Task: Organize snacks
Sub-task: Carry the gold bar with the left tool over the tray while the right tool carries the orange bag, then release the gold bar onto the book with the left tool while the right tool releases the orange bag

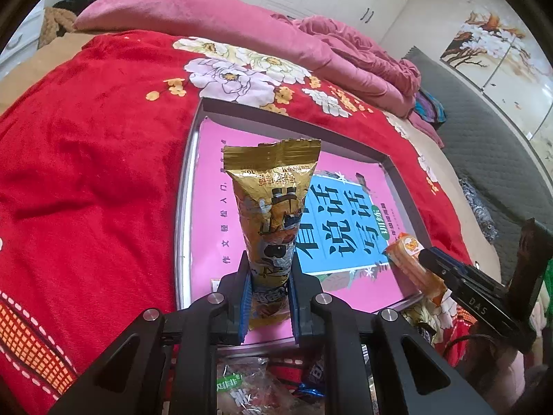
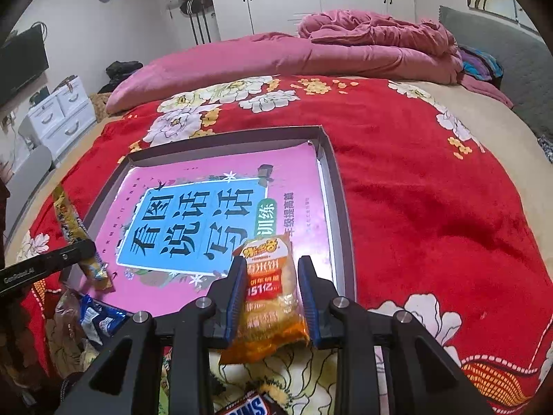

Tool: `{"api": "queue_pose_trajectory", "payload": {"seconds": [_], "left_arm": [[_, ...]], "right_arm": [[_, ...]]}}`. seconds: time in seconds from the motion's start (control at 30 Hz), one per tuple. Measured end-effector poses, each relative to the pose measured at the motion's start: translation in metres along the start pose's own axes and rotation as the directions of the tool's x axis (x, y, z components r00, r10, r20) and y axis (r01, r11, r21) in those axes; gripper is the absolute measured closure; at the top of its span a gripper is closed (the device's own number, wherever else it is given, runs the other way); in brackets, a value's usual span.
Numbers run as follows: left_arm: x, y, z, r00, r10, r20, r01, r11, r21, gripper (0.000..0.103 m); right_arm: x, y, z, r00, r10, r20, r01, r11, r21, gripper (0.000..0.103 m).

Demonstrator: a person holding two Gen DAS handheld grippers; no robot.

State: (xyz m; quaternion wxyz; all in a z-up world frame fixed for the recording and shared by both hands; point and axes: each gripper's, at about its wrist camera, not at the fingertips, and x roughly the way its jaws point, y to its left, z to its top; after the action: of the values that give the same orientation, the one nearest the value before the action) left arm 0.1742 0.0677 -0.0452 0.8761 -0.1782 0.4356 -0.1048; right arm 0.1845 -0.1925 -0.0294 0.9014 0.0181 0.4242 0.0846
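My left gripper (image 1: 269, 269) is shut on a long gold snack packet (image 1: 273, 204), which stands up over the near left part of a shallow grey box (image 1: 186, 186) lined with a pink and blue book cover. In the right wrist view that gold snack packet (image 2: 71, 228) shows at the left with the left gripper's finger (image 2: 52, 259). My right gripper (image 2: 271, 269) is shut on an orange rice-cracker packet (image 2: 273, 294) over the grey box's (image 2: 340, 200) near right corner. From the left wrist view, the orange packet (image 1: 411, 263) and the right gripper (image 1: 449, 269) appear at the right.
The box lies on a red flowered blanket (image 2: 432, 207) on a bed, with a pink quilt (image 2: 345, 45) behind. Several loose snacks lie near the front edge: a blue packet (image 2: 100, 321), a Snickers bar (image 2: 249, 406), a clear bag (image 1: 249, 387). A white drawer unit (image 2: 58, 117) stands left.
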Motion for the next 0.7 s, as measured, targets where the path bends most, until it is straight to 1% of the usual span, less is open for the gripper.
{"api": "queue_pose_trajectory", "payload": {"seconds": [0.1,0.2,0.23,0.27,0.33,0.4,0.47,0.63,0.67,0.7], "left_arm": [[0.001,0.003,0.0,1.0,0.002,-0.005,-0.002,1.0,-0.012,0.085],[0.001,0.005,0.001,1.0,-0.003,-0.005,0.003,1.0,-0.022,0.085],[0.001,0.005,0.001,1.0,-0.005,-0.004,0.004,1.0,-0.022,0.085],[0.001,0.005,0.001,1.0,-0.006,-0.004,0.006,1.0,-0.022,0.085],[0.0,0.003,0.0,1.0,-0.014,-0.005,0.014,1.0,-0.019,0.085],[0.0,0.002,0.0,1.0,-0.013,-0.003,0.013,1.0,-0.011,0.085],[0.001,0.001,0.0,1.0,-0.015,-0.006,0.015,1.0,-0.009,0.085],[0.001,0.003,0.001,1.0,-0.013,-0.008,0.013,1.0,-0.015,0.085],[0.0,0.003,0.0,1.0,-0.011,-0.007,0.011,1.0,-0.016,0.085],[0.001,0.004,0.0,1.0,-0.012,-0.007,0.011,1.0,-0.018,0.085]], "right_arm": [[0.003,0.002,0.002,1.0,-0.006,-0.007,0.006,1.0,-0.002,0.072],[-0.006,0.001,0.002,1.0,0.017,-0.002,-0.017,1.0,0.001,0.072],[-0.008,0.002,0.002,1.0,0.014,-0.006,-0.014,1.0,-0.009,0.066],[-0.012,0.004,0.001,1.0,0.007,-0.009,-0.007,1.0,-0.025,0.056],[-0.019,0.005,-0.002,1.0,0.009,-0.012,-0.009,0.999,-0.034,0.045],[-0.025,0.005,-0.006,0.999,0.03,-0.01,-0.03,0.999,-0.031,0.045],[-0.026,0.005,-0.009,0.999,0.031,-0.022,-0.032,0.999,-0.033,0.045],[-0.019,0.007,-0.016,0.999,0.008,-0.043,-0.011,0.998,-0.062,0.046],[-0.018,0.007,-0.016,0.999,0.006,-0.043,-0.008,0.998,-0.066,0.052],[-0.016,0.006,-0.016,0.999,0.004,-0.04,-0.007,0.998,-0.068,0.056]]}}
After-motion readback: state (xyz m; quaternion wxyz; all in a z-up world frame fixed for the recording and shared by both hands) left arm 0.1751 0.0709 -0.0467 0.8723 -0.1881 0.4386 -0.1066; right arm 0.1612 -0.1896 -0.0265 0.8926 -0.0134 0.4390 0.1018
